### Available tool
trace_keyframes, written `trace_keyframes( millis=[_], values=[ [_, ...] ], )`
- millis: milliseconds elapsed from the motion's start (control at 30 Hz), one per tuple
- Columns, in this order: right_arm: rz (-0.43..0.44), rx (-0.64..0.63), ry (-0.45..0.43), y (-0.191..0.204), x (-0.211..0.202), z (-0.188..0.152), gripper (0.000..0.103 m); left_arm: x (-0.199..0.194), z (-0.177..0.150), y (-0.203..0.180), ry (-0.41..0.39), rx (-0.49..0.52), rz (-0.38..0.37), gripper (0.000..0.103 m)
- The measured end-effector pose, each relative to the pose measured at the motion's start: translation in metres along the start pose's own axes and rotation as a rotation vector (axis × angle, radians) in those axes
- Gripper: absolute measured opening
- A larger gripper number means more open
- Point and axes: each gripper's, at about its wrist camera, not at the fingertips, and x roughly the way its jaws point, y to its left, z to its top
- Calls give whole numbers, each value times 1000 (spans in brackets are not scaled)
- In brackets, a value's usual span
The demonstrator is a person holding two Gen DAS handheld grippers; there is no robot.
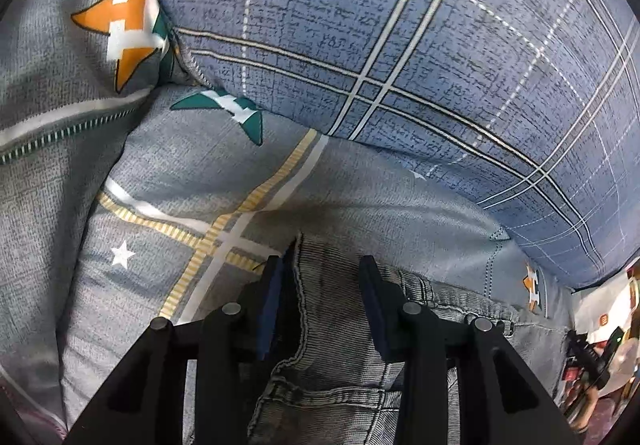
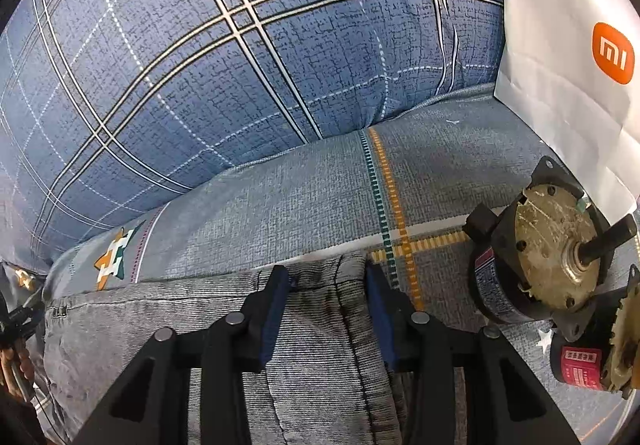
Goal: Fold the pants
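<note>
Grey denim pants [image 1: 340,373] lie on a grey patterned bedsheet [image 1: 180,181]. In the left wrist view my left gripper [image 1: 324,265] stands open over the waistband end, with a seamed edge of the denim lying between its blue-padded fingers [image 1: 374,305]. In the right wrist view the pants [image 2: 320,345] lie flat, and my right gripper [image 2: 328,273] is open with its fingers either side of the pants' far edge. Neither gripper pinches the cloth.
A large blue plaid pillow [image 1: 400,45] rises just behind the pants, also in the right wrist view [image 2: 240,65]. Two metal motors [image 2: 548,253] lie on the sheet to the right. A white Mi paper bag [image 2: 580,45] stands at the far right.
</note>
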Motion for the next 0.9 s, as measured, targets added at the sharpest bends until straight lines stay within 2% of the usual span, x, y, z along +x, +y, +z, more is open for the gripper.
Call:
trace_keyframes(
  millis=[167, 233, 333, 367, 600, 700, 800, 867, 900],
  values=[
    [-4, -12, -1, 4, -1, 0, 47, 1, 1, -10, -3, 27, 10, 38],
    [-3, -14, 4, 4, 0, 0, 47, 6, 2, -14, 7, 42, 32, 24],
    [-13, -33, 10, 6, 0, 0, 43, 12, 6, -12, 8, 37, 46, 11],
    [-14, -37, 11, 6, 0, 1, 42, 13, 8, -11, 10, 33, 47, 10],
    [-10, -32, 24, 1, 0, 3, 33, 21, 15, -8, -1, 34, 43, 9],
    [-7, -28, 30, 0, -1, 3, 34, 19, 6, -16, -2, 30, 28, 15],
    [-5, -10, 30, -2, -1, 4, 41, 21, 3, -22, -4, 43, 38, 15],
    [1, 2, 32, -3, -1, 4, 41, 22, 3, -25, -6, 49, 47, 15],
    [2, 1, 34, -2, -1, 4, 39, 22, 2, -26, -6, 52, 56, 11]
  ],
)
